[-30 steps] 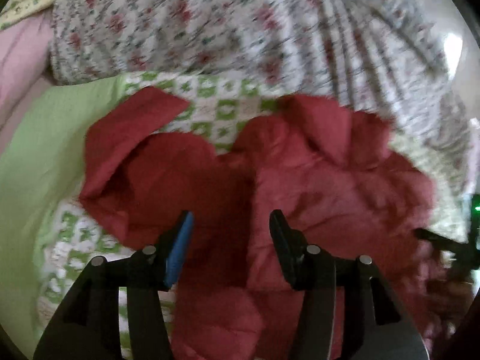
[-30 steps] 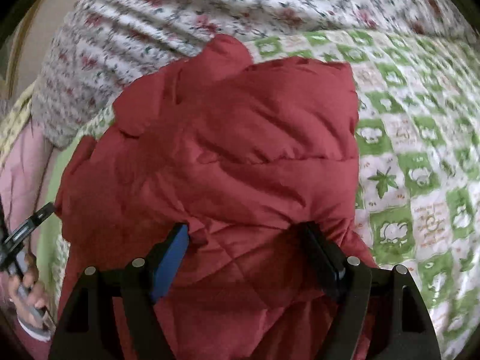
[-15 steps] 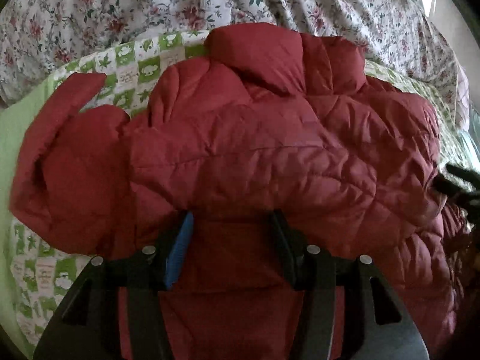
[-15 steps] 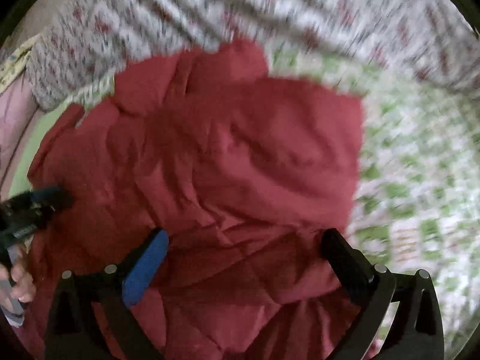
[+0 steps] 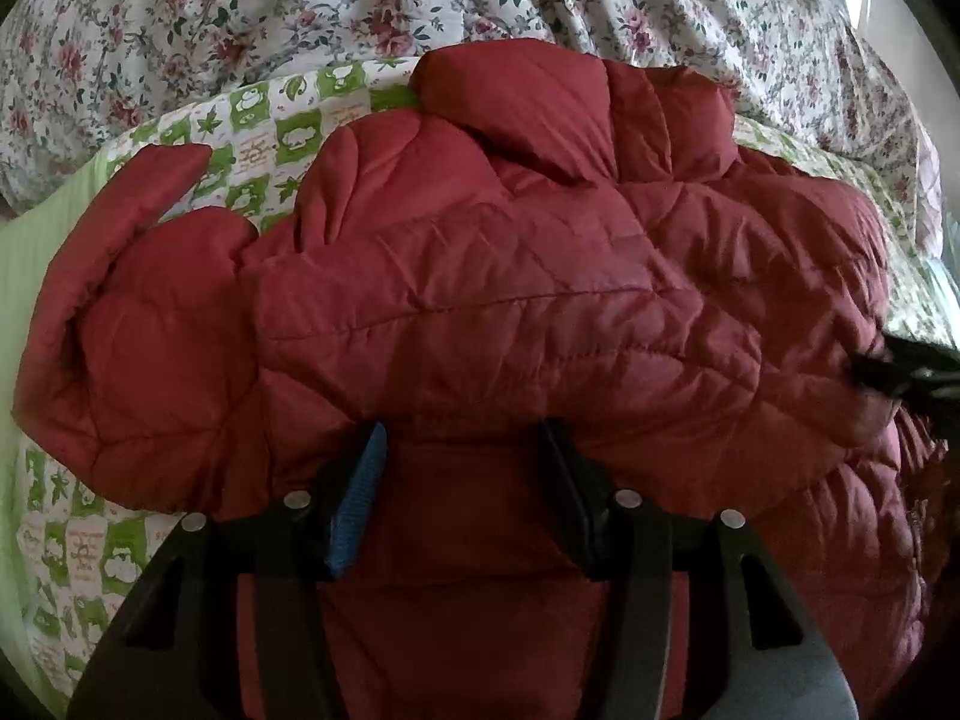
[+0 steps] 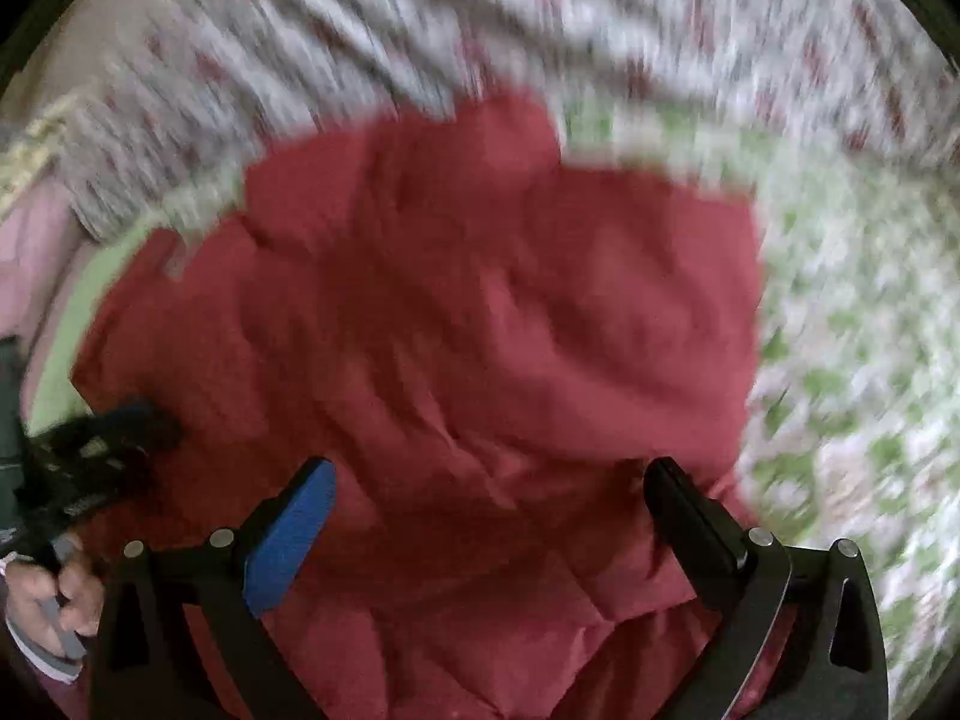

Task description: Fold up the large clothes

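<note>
Since a second ago the right tongs (image 6: 489, 516) have sprung wide, dropping the folded red puffer jacket (image 5: 510, 312) on the bed (image 5: 270, 126); left tongs (image 5: 459, 468), apparently clamped on its lower layer, should release next.

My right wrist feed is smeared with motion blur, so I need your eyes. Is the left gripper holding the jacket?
Observer: It appears so. The left gripper has its jaws part closed, with a thick bundle of the red jacket between them.
Operator: Is the fold tidy on that side?
Observer: Not quite. One sleeve sticks out past the folded body onto the green checked quilt.
</note>
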Demonstrator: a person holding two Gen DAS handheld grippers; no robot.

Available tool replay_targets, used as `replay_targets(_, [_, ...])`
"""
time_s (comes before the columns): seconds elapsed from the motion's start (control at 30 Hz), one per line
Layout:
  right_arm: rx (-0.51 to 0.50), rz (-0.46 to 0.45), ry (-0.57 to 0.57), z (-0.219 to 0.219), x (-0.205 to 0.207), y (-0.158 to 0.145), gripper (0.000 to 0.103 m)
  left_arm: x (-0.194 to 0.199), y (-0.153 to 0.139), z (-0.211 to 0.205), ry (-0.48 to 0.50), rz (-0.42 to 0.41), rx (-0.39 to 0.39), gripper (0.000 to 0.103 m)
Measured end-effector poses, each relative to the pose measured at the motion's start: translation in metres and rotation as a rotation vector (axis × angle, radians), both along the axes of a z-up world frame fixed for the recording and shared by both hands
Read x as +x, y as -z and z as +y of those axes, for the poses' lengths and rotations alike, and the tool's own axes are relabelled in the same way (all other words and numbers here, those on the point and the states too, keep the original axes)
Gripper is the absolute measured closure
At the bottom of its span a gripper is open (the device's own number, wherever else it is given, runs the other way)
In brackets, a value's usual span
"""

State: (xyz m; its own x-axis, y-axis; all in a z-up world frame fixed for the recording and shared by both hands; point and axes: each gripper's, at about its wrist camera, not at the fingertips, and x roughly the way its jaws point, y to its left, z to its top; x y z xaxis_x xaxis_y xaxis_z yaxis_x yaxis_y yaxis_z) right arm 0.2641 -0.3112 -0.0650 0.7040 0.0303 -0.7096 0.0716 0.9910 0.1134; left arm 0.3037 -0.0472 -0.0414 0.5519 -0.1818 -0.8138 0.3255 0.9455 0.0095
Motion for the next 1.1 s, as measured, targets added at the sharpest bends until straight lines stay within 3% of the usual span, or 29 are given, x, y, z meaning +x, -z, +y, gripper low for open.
replay_targets(0.07, [-0.015, 0.023, -0.005, -0.004, 0.009, 0.013, 0.0, 0.001, 0.003, 0.002, -0.003, 0.005, -0.003, 0.05])
replay_targets(0.23, [-0.057, 0.047, 0.003, 0.0, 0.016, 0.01, 0.0, -0.004, -0.002, 0.005, 0.003, -0.005, -0.005, 0.05])
replay_targets(0.37, [-0.044, -0.012, -0.006, 0.001, 0.001, 0.001, 0.0, -0.013, -0.023, 0.031, -0.015, -0.029, -0.053, 0.05])
replay_targets(0.6, [0.099, -0.119, -0.043, -0.002, -0.05, -0.022, 0.0, 0.001, -0.066, 0.103, -0.185, -0.109, -0.039, 0.048])
replay_targets(0.77, [0.156, -0.083, -0.075, 0.006, -0.076, -0.022, 0.0, 0.028, -0.075, 0.136, -0.282, -0.104, -0.001, 0.043])
replay_targets(0.8, [0.145, -0.077, -0.058, 0.008, -0.082, -0.021, 0.0, 0.036, -0.076, 0.142, -0.305, -0.105, 0.018, 0.041])
replay_targets(0.87, [0.134, -0.073, -0.043, 0.01, -0.09, -0.02, 0.0, 0.048, -0.075, 0.146, -0.337, -0.1, 0.064, 0.019])
replay_targets(1.0, [0.081, -0.062, -0.025, 0.02, -0.102, -0.019, 0.0, 0.083, -0.061, 0.151, -0.389, -0.083, 0.178, 0.017])
replay_targets(1.1, [0.098, -0.059, -0.068, 0.028, -0.106, -0.019, 0.0, 0.11, -0.043, 0.145, -0.388, -0.072, 0.299, 0.017])
